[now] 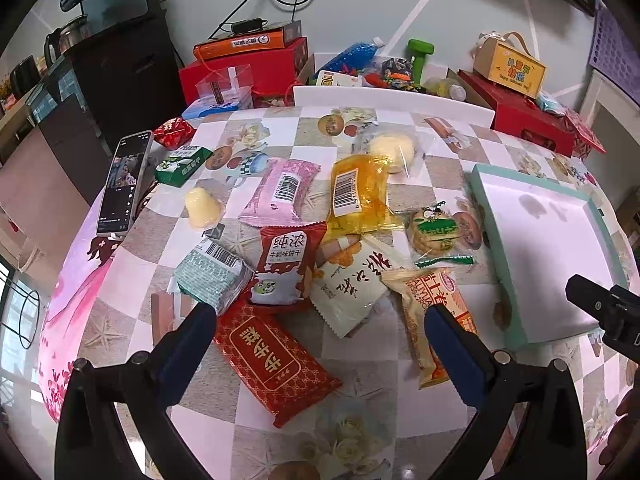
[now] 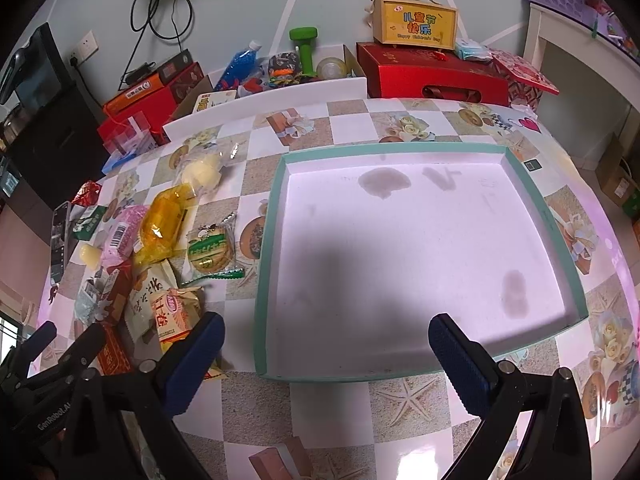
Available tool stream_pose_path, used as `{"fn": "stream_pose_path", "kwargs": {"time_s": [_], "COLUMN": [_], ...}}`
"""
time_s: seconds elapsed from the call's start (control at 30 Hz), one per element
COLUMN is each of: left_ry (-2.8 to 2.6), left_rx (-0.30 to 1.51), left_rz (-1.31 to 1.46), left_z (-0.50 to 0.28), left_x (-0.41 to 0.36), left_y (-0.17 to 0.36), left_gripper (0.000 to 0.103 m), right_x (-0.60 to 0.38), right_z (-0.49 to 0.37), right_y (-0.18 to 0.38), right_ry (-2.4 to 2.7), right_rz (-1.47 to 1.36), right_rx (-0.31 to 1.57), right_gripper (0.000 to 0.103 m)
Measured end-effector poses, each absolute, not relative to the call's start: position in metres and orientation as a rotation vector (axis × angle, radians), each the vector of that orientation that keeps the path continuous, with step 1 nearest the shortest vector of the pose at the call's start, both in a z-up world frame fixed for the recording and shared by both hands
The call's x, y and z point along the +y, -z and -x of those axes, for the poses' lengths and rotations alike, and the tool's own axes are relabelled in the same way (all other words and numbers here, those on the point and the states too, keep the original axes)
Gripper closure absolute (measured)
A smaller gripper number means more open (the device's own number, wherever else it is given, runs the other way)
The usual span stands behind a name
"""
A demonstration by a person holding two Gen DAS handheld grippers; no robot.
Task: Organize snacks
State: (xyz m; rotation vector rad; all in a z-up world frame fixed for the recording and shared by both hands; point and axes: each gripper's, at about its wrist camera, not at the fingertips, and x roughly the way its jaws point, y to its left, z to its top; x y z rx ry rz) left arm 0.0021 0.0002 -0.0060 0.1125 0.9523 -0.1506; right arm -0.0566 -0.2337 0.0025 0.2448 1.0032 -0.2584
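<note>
Several wrapped snacks lie scattered on the checkered table. In the left wrist view my left gripper (image 1: 320,314) stands open above a long red packet (image 1: 276,364), with a red milk-biscuit packet (image 1: 282,268), a cream packet (image 1: 352,284) and an orange-beige roll packet (image 1: 436,320) just beyond. A yellow packet (image 1: 360,192) and pink packet (image 1: 282,192) lie farther off. The teal-rimmed white tray (image 2: 264,280) sits to the right, with nothing in it. My right gripper (image 2: 326,332) hangs open over the tray's near edge, holding nothing.
A phone (image 1: 124,184) rests at the table's left edge. Red gift boxes (image 2: 432,74), a yellow carton (image 2: 416,24), a green dumbbell (image 2: 306,50) and bottles crowd the back behind a white ledge. The right gripper's body (image 1: 608,312) shows beside the tray.
</note>
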Motion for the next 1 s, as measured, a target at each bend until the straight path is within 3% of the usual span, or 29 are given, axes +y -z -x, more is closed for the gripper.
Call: {"fn": "stream_pose_path", "kwargs": {"time_s": [1.0], "left_ry": [0.193], "left_rx": [0.948], "left_rz": [-0.111], "left_z": [0.0012], "left_x": [-0.0054], "left_y": [0.0039], "left_gripper": [0.0], "right_x": [-0.2351], "right_z": [0.0577], "right_y": [-0.0043], "right_ry": [0.253], "right_rz": [-0.251], "right_rx": [0.996], "right_gripper": [0.0]}}
